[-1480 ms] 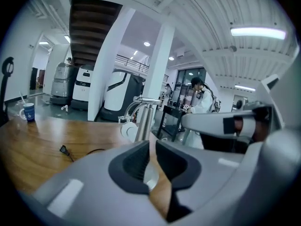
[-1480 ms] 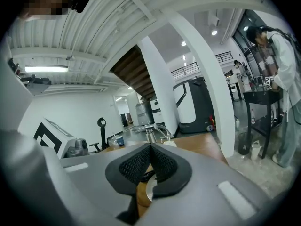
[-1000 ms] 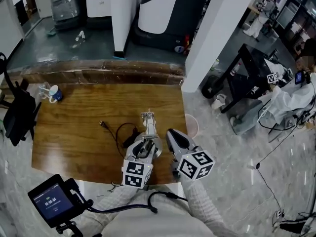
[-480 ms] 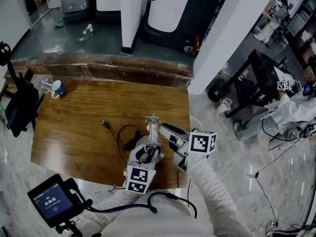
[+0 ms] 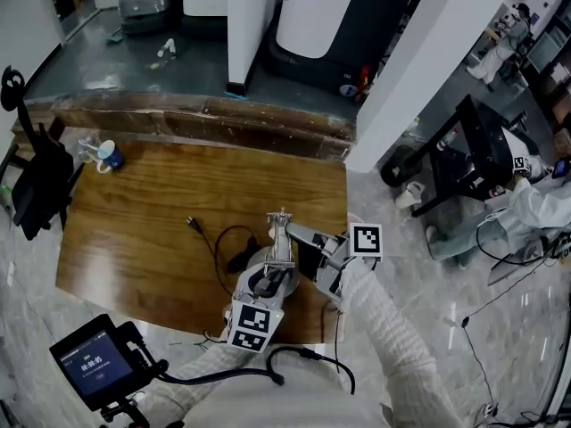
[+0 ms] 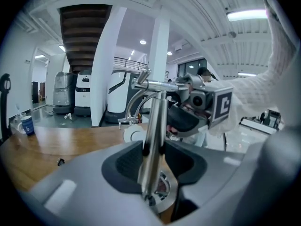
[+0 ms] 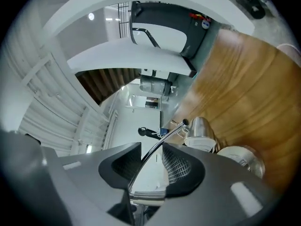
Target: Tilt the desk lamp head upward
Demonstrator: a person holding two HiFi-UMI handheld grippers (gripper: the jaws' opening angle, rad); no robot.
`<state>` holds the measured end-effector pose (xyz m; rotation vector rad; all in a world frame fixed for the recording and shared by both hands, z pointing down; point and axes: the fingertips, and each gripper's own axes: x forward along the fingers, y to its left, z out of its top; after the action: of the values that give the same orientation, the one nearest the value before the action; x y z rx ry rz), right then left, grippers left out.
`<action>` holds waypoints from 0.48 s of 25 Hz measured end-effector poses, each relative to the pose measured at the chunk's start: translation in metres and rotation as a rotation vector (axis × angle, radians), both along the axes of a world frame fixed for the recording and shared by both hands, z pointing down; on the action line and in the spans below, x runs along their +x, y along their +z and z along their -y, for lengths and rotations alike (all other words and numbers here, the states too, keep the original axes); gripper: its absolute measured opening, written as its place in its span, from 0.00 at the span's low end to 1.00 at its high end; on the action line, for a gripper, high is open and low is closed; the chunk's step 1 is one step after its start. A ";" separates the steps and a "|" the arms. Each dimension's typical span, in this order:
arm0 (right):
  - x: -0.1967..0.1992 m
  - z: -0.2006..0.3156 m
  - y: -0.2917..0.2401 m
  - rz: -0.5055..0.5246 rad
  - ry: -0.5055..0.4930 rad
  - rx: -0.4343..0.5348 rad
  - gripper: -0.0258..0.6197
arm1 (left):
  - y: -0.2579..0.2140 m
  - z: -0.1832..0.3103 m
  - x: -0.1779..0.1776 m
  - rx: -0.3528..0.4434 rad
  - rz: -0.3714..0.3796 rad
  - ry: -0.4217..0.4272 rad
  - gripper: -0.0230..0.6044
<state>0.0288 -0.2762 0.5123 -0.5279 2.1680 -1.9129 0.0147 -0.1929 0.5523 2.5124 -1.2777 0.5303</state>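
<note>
A small chrome desk lamp (image 5: 278, 237) stands on the wooden table (image 5: 143, 239). In the left gripper view its upright pole (image 6: 153, 126) runs between the jaws, and both pads press on it, so my left gripper (image 6: 154, 147) is shut on the pole just above the round base. In the head view the left gripper (image 5: 268, 283) sits under the lamp. My right gripper (image 5: 303, 243) reaches in from the right at the lamp's upper part. Its jaws are opening, with the thin curved arm (image 7: 164, 138) between them, not clamped. The lamp head (image 7: 200, 130) lies just beyond my right gripper (image 7: 151, 157).
The lamp's black cord and plug (image 5: 219, 239) lie left of it. A blue-and-white cup (image 5: 110, 154) stands at the table's far left corner. A black chair (image 5: 36, 185) is beyond the left edge, and a white pillar (image 5: 410, 61) beyond the right. A screen device (image 5: 94, 364) hangs at the lower left.
My right gripper has swung up from beside the left one and turned left onto the lamp's upper arm. The left gripper stays on the pole.
</note>
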 end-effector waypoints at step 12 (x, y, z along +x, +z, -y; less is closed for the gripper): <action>-0.026 0.010 0.007 0.071 -0.117 -0.052 0.25 | 0.003 0.002 0.001 -0.010 0.010 0.001 0.26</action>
<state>0.0026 -0.2859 0.5191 -0.3435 2.1536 -2.0205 0.0155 -0.1952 0.5555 2.5054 -1.2746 0.5482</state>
